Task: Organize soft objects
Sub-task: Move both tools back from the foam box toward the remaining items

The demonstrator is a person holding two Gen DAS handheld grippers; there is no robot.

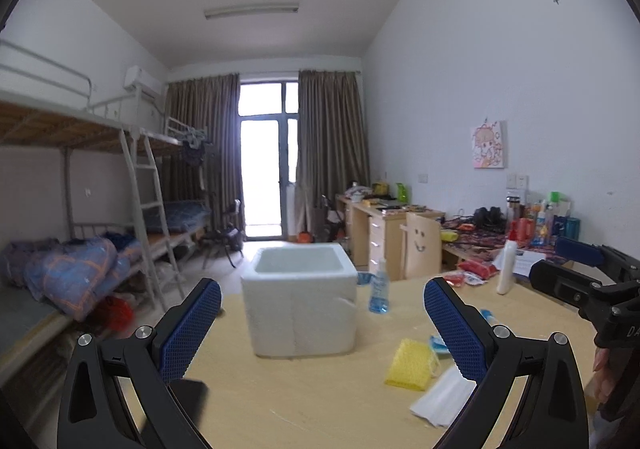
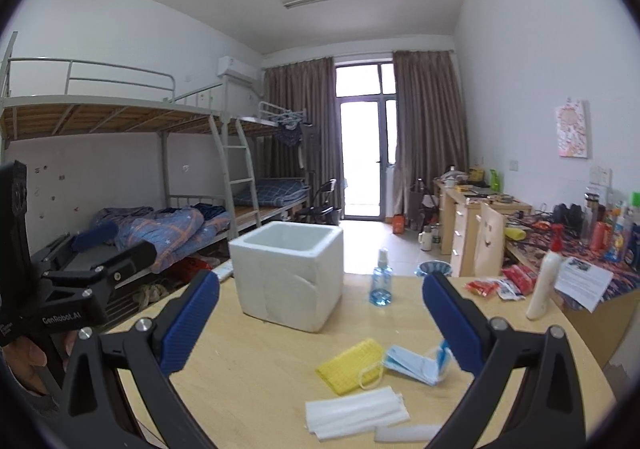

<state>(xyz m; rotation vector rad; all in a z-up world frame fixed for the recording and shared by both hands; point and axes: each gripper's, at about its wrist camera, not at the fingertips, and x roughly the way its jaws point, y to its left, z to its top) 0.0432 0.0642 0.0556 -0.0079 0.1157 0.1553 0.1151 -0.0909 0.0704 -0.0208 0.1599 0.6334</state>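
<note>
Masks and box on the bench, both tools gaping and empty.

Left tool point(image 1: 322, 325) and right tool point(image 2: 320, 323) hover with fingers wide apart above the bench point(image 2: 260, 361). Near its front edge lie three soft masks, one yellow mask point(image 2: 350, 365), one blue mask point(image 2: 414, 365) and one white mask point(image 2: 356, 415), just before one white foam box point(image 2: 288, 273). Likely best: come straight down, pinch one mask at its middle, lift clear, drop it inside the box.
</note>
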